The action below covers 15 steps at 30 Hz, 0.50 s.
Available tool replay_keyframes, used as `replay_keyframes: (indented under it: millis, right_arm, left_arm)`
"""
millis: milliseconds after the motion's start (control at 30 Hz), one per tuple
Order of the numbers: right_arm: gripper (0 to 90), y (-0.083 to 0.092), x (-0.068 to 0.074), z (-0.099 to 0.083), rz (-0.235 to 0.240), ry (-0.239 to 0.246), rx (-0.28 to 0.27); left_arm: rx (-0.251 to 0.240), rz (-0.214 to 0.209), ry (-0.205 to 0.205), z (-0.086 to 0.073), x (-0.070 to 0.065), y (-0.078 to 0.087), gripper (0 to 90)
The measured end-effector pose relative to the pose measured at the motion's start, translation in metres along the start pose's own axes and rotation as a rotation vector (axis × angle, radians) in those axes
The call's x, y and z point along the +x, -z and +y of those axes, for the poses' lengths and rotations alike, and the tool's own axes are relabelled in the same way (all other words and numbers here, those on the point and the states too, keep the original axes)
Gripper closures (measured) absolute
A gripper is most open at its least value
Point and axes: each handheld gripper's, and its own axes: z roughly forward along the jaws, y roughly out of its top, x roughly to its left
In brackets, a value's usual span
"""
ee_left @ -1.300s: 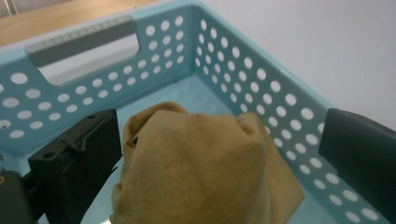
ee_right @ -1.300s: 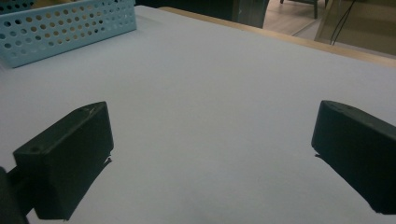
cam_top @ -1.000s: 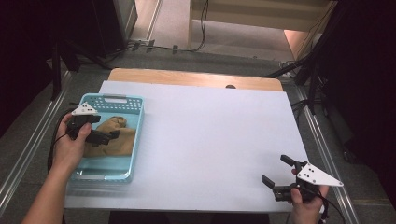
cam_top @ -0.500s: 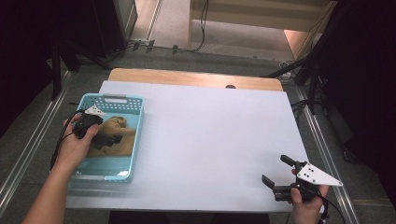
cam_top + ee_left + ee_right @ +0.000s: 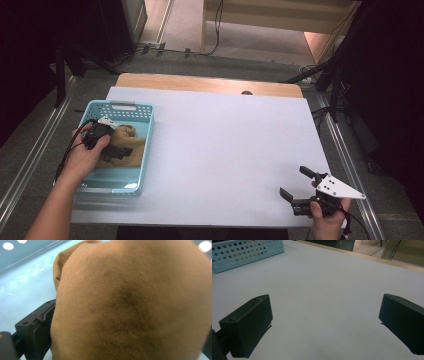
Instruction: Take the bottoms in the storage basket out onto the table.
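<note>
The left hand-held gripper is down inside the light blue basket, its jaws pushed into a brown cloth that lies on the basket floor. In the left gripper view the cloth bulges right up against the camera, with one black jaw showing just to the left of it and the other jaw hidden behind the fabric, so I cannot tell whether the jaws have closed on it or merely stand around it. The main risk, as I judge it, is a shallow or one-sided pinch: if only a loose fold sits between the jaws, the cloth could slide out as it is lifted and drop back into the basket. A second risk is the basket itself: it looks light, and its wall stands close beside this hand-held gripper, so a sideways pull could catch the rim and drag or tip it across the desk. The right hand-held gripper rests well apart, at the near right of the desk, jaws spread wide and holding nothing, too far off to steady the basket.
</note>
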Motion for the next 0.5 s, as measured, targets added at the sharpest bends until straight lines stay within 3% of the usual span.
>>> replay_keyframes:
  millis: [133, 500]
  right_arm:
    - [0.0, 0.000, 0.000, 0.000, -0.001, 0.002, 0.002]
    - [0.0, 0.000, -0.001, 0.000, -0.004, -0.001, 0.003]
  left_arm:
    - [0.030, 0.011, -0.023, -0.001, -0.001, -0.004, 0.0]
    - [0.063, 0.012, 0.017, 0.000, -0.003, -0.010, 1.4]
